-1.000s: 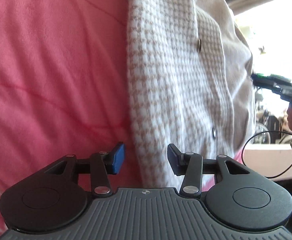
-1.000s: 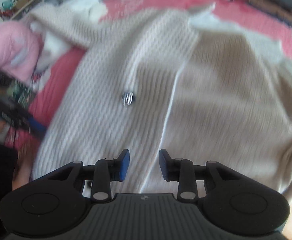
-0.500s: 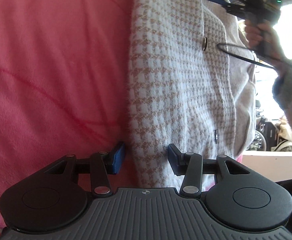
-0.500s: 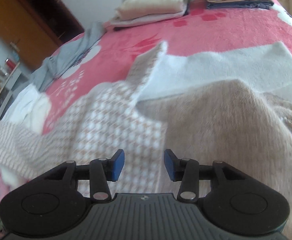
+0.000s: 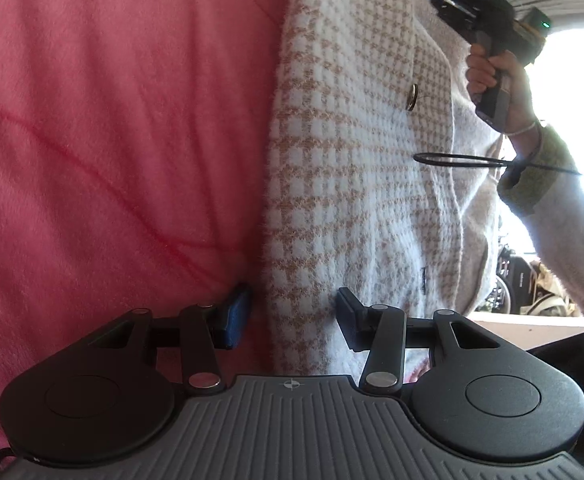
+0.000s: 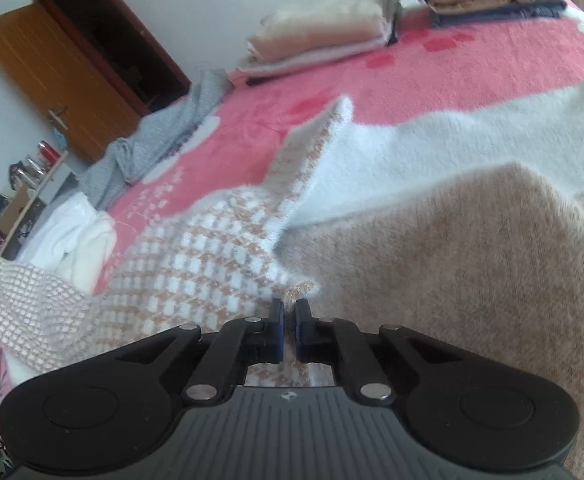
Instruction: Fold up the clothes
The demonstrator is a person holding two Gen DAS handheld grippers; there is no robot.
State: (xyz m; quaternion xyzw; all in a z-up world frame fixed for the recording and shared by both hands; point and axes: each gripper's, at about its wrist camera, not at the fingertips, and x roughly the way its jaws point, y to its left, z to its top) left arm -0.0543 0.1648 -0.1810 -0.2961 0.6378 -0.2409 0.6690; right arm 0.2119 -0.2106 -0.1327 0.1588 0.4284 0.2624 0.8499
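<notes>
A fuzzy pink fleece blanket (image 5: 112,140) fills the nine o'clock side of the left wrist view. At its three o'clock edge lies the beige-and-white houndstooth knitted cardigan (image 5: 343,168), its brass button (image 5: 412,97) towards one o'clock. The left gripper (image 5: 292,316) sits at six o'clock, jaws apart, straddling the cardigan's hem without pinching it. At two o'clock a hand (image 5: 499,80) holds the right gripper's handle. In the right wrist view, the right gripper (image 6: 288,326) has its jaws together, clamped on a tuft of cardigan edge. Folded garment stacks (image 6: 323,36) lie at twelve o'clock.
</notes>
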